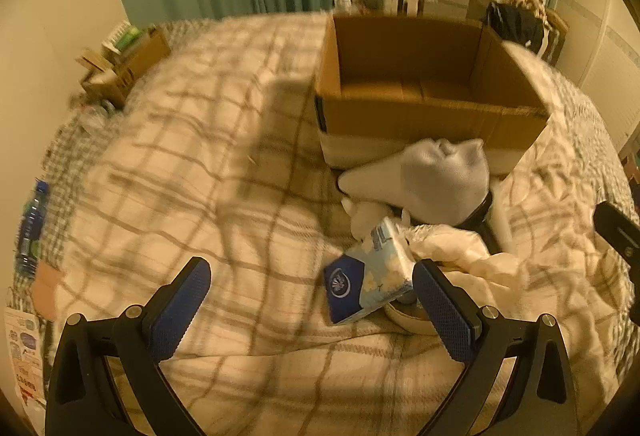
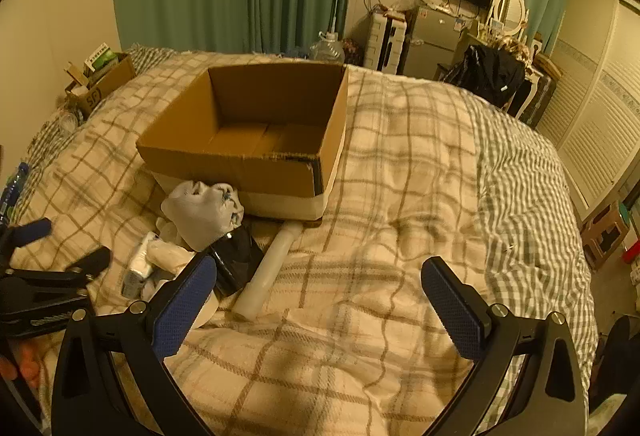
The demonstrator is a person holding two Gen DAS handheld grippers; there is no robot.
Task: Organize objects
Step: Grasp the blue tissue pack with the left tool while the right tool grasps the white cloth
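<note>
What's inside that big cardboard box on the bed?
The cardboard box shows only bare brown floor and walls. Its near wall hides the closest strip of floor, so something small there cannot be ruled out.

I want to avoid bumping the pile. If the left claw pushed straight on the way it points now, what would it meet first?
Probably bare plaid blanket: the left claw is open and the gap between its fingers looks free. The tissue pack lies just inside its right finger and might get brushed, though depth is unclear.
</note>
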